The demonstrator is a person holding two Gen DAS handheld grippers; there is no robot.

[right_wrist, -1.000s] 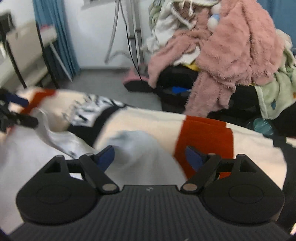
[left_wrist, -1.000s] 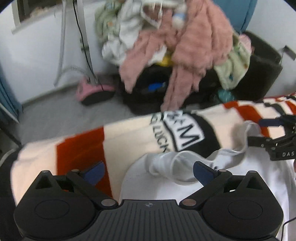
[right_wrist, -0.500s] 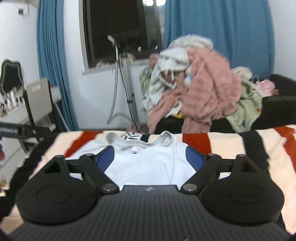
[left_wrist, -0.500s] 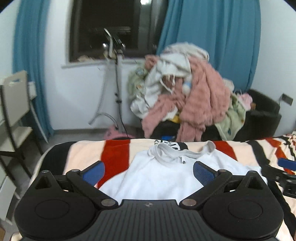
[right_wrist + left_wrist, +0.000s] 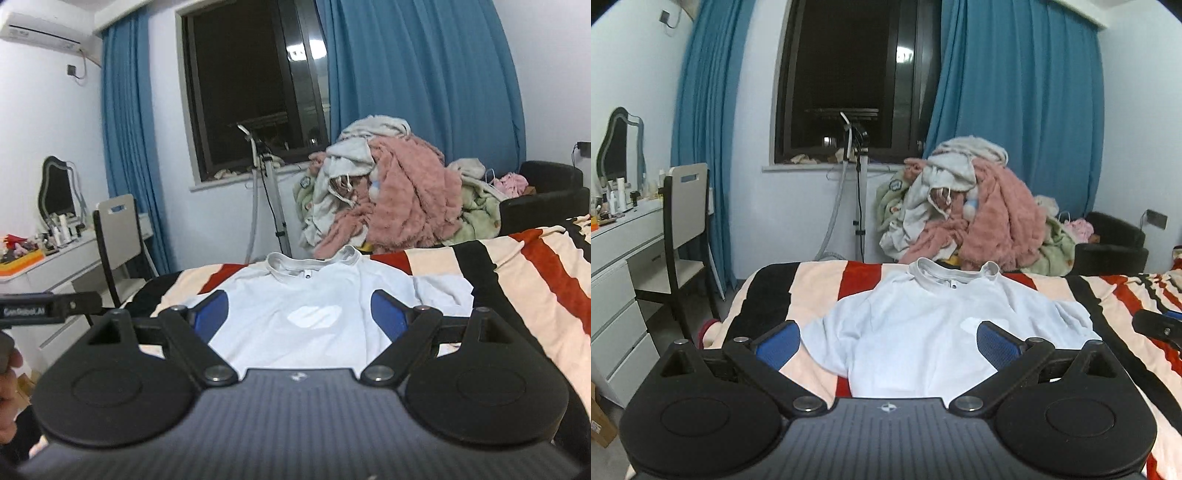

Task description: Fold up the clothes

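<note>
Holding both tongs released and empty, you face the white T-shirt, spread flat on the striped blanket, collar farthest away, its length running straight ahead; neither gripper looks nearer.

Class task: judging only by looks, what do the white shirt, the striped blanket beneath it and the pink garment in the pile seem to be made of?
White shirt: thin matte knit, probably cotton jersey, with soft wrinkles and a ribbed collar.
Striped blanket: thick plush, likely fleece, with a soft surface.
Pink garment: shaggy fleece or faux fur, with visible pile.
</note>
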